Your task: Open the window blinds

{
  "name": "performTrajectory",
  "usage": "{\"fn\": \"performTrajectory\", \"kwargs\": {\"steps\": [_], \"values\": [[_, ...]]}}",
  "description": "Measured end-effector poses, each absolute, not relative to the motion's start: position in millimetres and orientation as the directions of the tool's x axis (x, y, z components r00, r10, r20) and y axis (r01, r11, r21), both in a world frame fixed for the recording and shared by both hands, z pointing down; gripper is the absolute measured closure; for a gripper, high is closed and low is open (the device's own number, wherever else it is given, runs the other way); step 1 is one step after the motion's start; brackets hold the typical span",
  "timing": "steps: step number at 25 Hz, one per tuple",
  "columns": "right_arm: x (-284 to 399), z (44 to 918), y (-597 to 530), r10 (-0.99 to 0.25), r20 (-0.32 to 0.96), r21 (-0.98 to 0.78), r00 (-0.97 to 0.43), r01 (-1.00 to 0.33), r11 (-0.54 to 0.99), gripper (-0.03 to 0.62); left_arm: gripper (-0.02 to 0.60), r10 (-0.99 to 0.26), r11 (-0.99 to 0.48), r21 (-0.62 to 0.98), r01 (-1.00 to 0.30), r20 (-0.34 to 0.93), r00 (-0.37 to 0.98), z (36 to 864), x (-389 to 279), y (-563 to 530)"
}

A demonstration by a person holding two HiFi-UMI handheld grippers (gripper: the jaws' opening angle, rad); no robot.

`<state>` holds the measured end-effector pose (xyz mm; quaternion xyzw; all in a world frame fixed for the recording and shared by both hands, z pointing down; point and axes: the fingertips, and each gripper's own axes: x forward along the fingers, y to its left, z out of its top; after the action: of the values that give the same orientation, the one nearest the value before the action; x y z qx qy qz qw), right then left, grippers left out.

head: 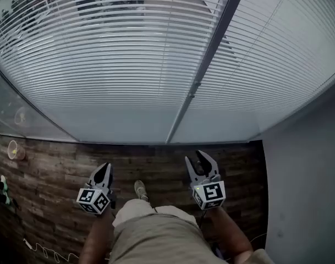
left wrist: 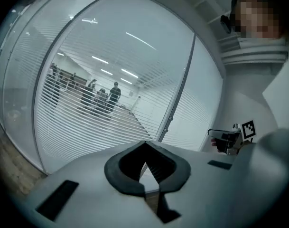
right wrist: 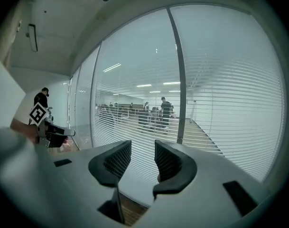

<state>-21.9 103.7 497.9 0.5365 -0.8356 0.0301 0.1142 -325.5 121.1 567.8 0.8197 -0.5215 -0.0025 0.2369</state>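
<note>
White slatted blinds (head: pixel 117 54) hang down over a glass wall in front of me, in two panels split by a grey mullion (head: pixel 211 54). The slats stand partly tilted, and people in a room beyond show through the blinds (left wrist: pixel 111 113) (right wrist: pixel 229 103). My left gripper (head: pixel 105 168) is low, short of the glass, with its pads meeting at the tips and nothing held (left wrist: pixel 145 144). My right gripper (head: pixel 199 157) is level with it near the mullion's foot. Its jaws stand apart with nothing between them (right wrist: pixel 142 146). Neither touches the blinds.
Dark wooden floor (head: pixel 51 180) runs up to the glass. A grey wall (head: pixel 305 191) closes the right side. My shorts (head: pixel 150 230) and a shoe (head: pixel 140 190) show below. A thin cable (head: pixel 46 252) and a small round object (head: pixel 13 149) lie at the left.
</note>
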Motion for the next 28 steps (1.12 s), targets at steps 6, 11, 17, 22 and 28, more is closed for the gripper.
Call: {"fn": "performTrajectory", "kwargs": {"steps": [6, 11, 17, 22, 28], "values": [[14.7, 474.3, 165.6, -0.879, 0.170, 0.096, -0.445, -0.881, 0.464, 0.434, 0.569, -0.873, -0.368, 0.373, -0.852, 0.175, 0.454, 543.8, -255.1, 184.0], [53.7, 479.1, 248.6, -0.877, 0.128, 0.100, -0.463, -0.874, 0.476, 0.435, 0.570, -0.864, -0.380, 0.385, -0.841, 0.178, 0.472, 562.4, -189.9, 273.4], [80.7, 468.4, 321.9, -0.853, 0.136, 0.104, -0.504, -0.849, 0.518, 0.436, 0.569, -0.865, -0.375, 0.392, -0.840, 0.177, 0.469, 552.4, -152.7, 367.5], [94.2, 476.2, 364.5, -0.855, 0.141, 0.147, -0.499, -0.844, 0.516, 0.442, 0.569, -0.866, -0.367, 0.383, -0.848, 0.192, 0.462, 547.2, -159.3, 422.4], [95.1, 478.5, 398.1, -0.866, 0.131, 0.132, -0.482, -0.857, 0.498, 0.445, 0.569, -0.864, -0.355, 0.382, -0.853, 0.214, 0.455, 554.0, -180.6, 455.4]]}}
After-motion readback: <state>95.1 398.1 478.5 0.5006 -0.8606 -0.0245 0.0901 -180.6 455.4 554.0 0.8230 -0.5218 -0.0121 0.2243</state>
